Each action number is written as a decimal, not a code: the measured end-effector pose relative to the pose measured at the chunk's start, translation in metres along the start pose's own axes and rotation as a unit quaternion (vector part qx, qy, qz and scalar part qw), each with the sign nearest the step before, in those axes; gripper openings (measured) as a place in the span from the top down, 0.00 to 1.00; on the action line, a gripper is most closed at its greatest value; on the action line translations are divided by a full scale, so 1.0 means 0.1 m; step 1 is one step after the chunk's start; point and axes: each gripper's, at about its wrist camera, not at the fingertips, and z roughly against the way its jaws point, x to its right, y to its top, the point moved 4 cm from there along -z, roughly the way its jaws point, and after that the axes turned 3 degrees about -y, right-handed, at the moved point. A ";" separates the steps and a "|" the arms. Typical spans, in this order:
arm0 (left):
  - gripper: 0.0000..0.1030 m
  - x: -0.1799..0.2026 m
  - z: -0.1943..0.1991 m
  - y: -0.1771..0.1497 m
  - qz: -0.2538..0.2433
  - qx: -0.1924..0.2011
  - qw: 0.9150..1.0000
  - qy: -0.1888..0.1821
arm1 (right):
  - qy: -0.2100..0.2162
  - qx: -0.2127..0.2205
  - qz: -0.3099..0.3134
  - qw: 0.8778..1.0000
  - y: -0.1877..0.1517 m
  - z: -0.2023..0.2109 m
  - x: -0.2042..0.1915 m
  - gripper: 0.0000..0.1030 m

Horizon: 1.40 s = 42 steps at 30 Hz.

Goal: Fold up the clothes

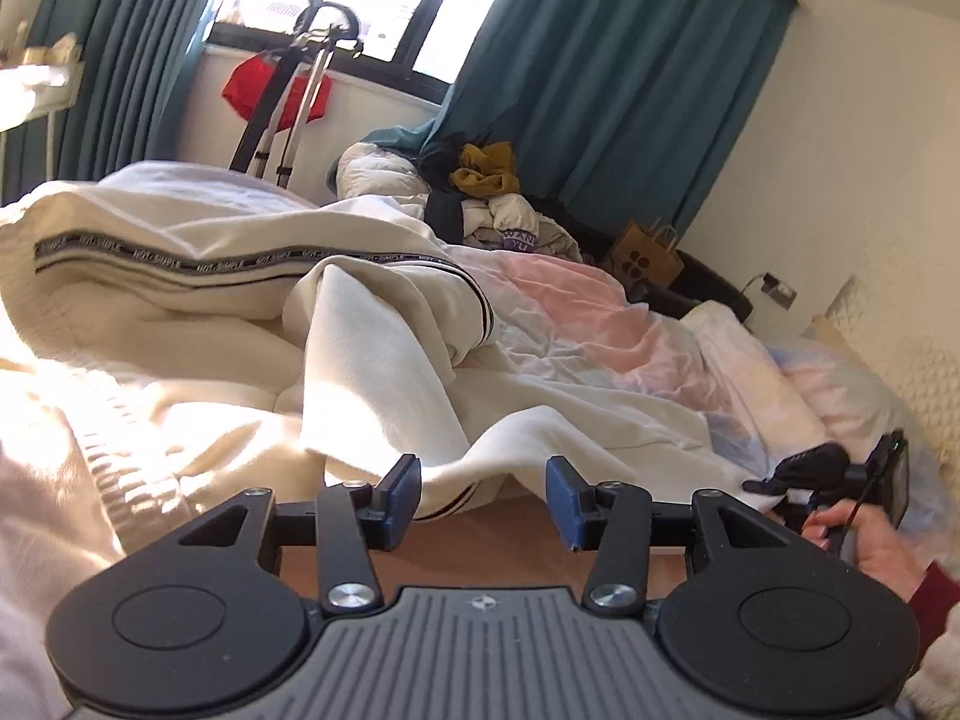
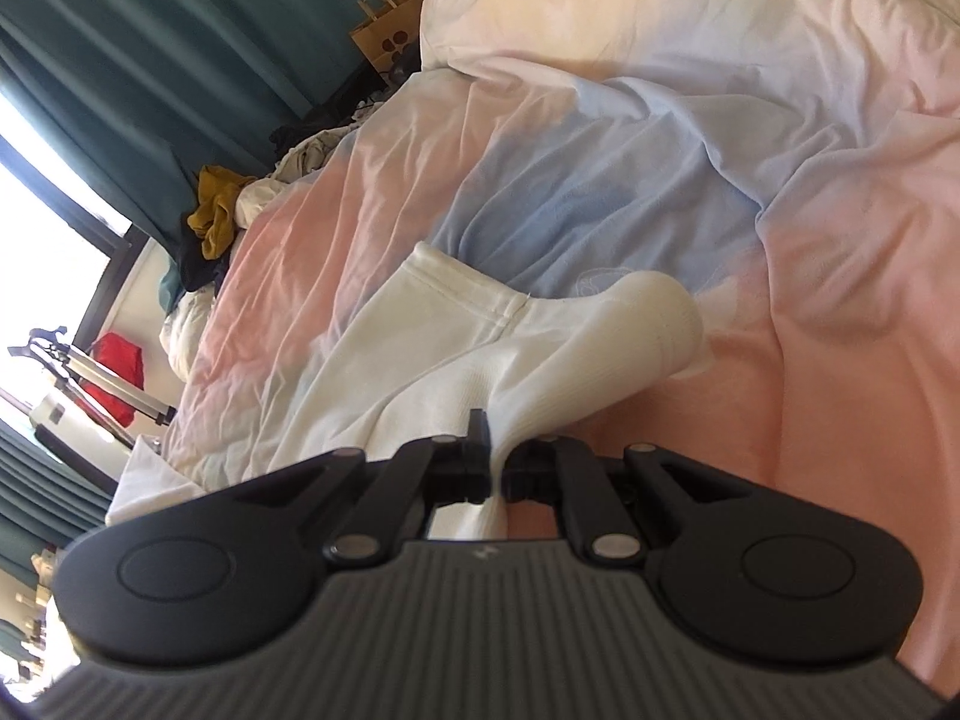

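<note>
A cream white garment [image 1: 252, 324] with a black lettered stripe lies crumpled on the bed. My left gripper [image 1: 483, 498] is open with blue pads, just short of the garment's striped hem [image 1: 456, 501]. My right gripper [image 2: 497, 456] is shut on a ribbed white cuff [image 2: 606, 330] of the same garment and holds it above the pastel sheet. The right gripper also shows in the left wrist view [image 1: 780, 483], at the far right, gripping the fabric edge.
The bed carries a pink and blue duvet [image 2: 750, 150]. A heap of other clothes [image 1: 486, 198] lies at the far end by the teal curtain [image 1: 606, 90]. A paper bag [image 1: 648, 255], a folded metal stand [image 1: 294, 90] and a red item [image 1: 252, 90] stand near the window.
</note>
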 end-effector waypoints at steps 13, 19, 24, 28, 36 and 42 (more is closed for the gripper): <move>0.37 -1.45 -0.09 -0.40 0.491 0.044 0.869 -0.038 | 0.029 0.093 -0.053 0.994 0.28 0.14 0.06 0.94; 0.61 -1.64 -0.17 -0.31 0.506 0.059 0.861 0.009 | 0.029 0.121 -0.042 0.991 0.39 0.13 0.06 0.94; 0.78 -1.61 0.13 -0.03 0.464 0.108 0.879 0.038 | 0.025 0.126 -0.021 0.992 0.43 0.09 0.05 0.94; 0.80 -1.59 0.56 0.29 0.442 0.169 0.879 0.047 | 0.020 0.112 -0.023 0.993 0.46 0.03 0.13 0.94; 0.80 -1.87 1.68 0.54 0.416 0.255 0.867 0.103 | 0.016 0.100 -0.066 0.993 0.49 0.01 0.32 0.94; 0.80 -2.21 1.88 0.27 0.470 0.261 0.835 0.120 | 0.033 0.181 0.010 0.983 0.61 0.33 0.05 0.94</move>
